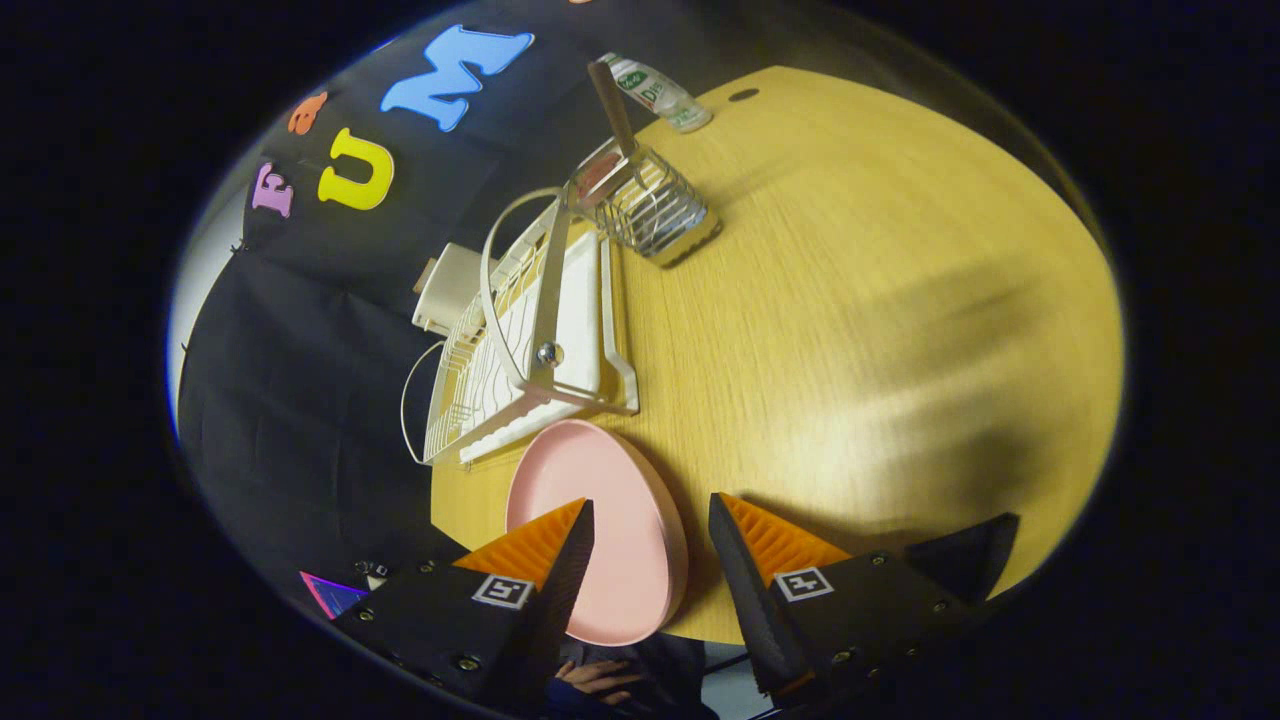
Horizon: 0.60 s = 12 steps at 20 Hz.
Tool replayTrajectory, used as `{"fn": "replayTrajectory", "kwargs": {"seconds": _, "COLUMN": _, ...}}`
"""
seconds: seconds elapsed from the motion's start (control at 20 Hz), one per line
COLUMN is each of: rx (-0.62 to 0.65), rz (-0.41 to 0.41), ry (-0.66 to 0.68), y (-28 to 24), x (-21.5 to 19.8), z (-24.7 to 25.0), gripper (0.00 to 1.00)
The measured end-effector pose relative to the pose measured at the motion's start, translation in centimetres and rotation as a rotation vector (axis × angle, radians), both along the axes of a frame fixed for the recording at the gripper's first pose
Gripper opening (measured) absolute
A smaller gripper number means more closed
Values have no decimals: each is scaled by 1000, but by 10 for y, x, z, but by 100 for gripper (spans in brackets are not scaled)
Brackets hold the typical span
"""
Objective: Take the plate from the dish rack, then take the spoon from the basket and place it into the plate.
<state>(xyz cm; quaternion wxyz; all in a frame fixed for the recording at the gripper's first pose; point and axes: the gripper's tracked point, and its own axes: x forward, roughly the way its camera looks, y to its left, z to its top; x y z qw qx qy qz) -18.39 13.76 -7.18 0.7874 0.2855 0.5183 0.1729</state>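
Note:
A pink plate [610, 520] lies flat on the wooden table [880, 320], just in front of the white dish rack [530, 340]. My gripper [650, 525] hangs open above it: the left finger [545, 545] overlaps the plate, the right finger [770, 545] stands over bare table beside its rim. Nothing is held between them. Beyond the rack stands a wire basket [650, 205], with the spoon's [612, 105] wooden handle sticking up out of it.
A plastic bottle [660, 92] lies on the table behind the basket. A white box [450, 285] sits beside the rack against the black cloth wall. A person's hand [595, 680] shows below the table edge, between the fingers.

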Motion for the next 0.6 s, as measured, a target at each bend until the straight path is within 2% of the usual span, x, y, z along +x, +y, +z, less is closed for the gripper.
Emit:
{"fn": "replayTrajectory", "kwargs": {"seconds": 0.35, "rx": -152, "rz": -304, "ry": -490, "y": -57, "x": 116, "z": 101, "gripper": 73}}
{"fn": "replayTrajectory", "kwargs": {"seconds": 0.45, "rx": -163, "rz": -344, "ry": -566, "y": -59, "x": 142, "z": 108, "gripper": 72}}
{"fn": "replayTrajectory", "kwargs": {"seconds": 0.6, "rx": -149, "rz": -361, "ry": -574, "y": -47, "x": 169, "z": 99, "gripper": 72}}
